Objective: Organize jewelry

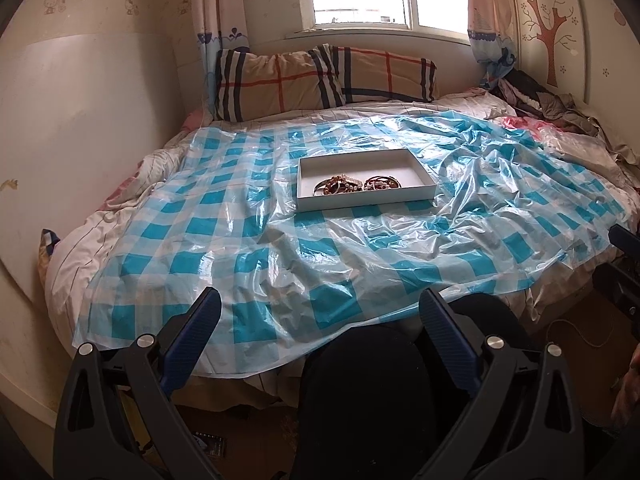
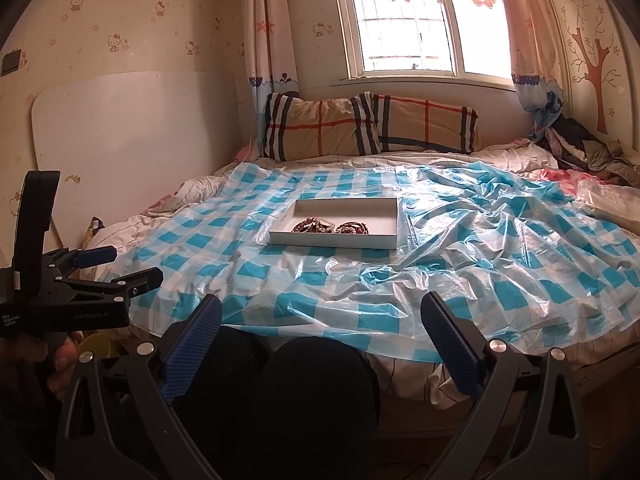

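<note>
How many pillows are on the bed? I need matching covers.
2: the left pillow and the right pillow, side by side against the wall under the window, slightly overlapping.

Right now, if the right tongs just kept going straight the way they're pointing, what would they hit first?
Probably the plastic sheet on the bed. The right tongs are open and empty and aim slightly downward over the bed's near edge, short of the white tray. Nothing stands between, though depth is hard to judge in this view.
</note>
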